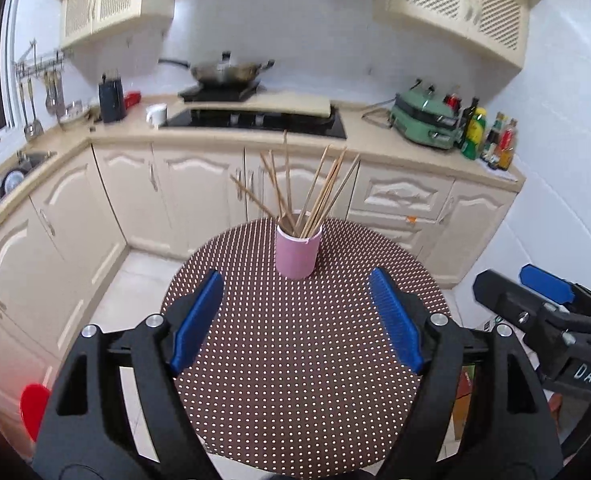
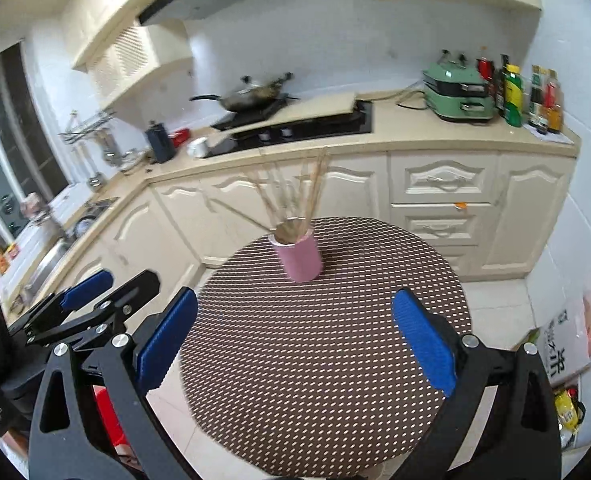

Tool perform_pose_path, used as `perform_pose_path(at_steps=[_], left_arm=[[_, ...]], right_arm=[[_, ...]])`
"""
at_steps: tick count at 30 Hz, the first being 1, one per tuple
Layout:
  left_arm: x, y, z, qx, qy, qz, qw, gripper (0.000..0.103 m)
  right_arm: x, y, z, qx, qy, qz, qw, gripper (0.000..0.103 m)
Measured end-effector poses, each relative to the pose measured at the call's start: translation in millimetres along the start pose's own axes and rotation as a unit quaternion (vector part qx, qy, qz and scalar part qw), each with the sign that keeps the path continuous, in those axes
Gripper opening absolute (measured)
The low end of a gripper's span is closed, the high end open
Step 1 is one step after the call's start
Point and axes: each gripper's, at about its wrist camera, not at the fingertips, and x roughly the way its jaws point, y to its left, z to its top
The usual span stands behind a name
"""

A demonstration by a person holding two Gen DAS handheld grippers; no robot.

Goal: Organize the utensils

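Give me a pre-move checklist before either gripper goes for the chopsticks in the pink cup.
1. Left gripper open and empty: ok.
2. Right gripper open and empty: ok.
3. Pink cup upright on the dotted table: ok.
4. Chopsticks all in the cup, fanned out: ok.
5. Path between both grippers and the cup unobstructed: ok.
6. Stray utensils left on the table: none in view; the near edge is hidden, so cannot tell.

One pink cup (image 1: 298,254), roughly ten chopsticks (image 1: 323,190), two grippers
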Motion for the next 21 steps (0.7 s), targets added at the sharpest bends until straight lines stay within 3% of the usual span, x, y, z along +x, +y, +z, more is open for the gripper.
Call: perform_pose_path(at_steps=[6, 21], left_arm=[[-60, 0, -9, 0.018, -0.051, -0.009, 0.9985, 0.080], [-215, 9, -27, 0.019, -0.111, 0.010, 0.9935, 0.082]], right_arm=[[-50, 23, -12, -0.012, -0.048, -0.009, 0.999, 0.095], [-161, 82, -33, -0.032, -0.083, 0.001, 0.996, 0.095]])
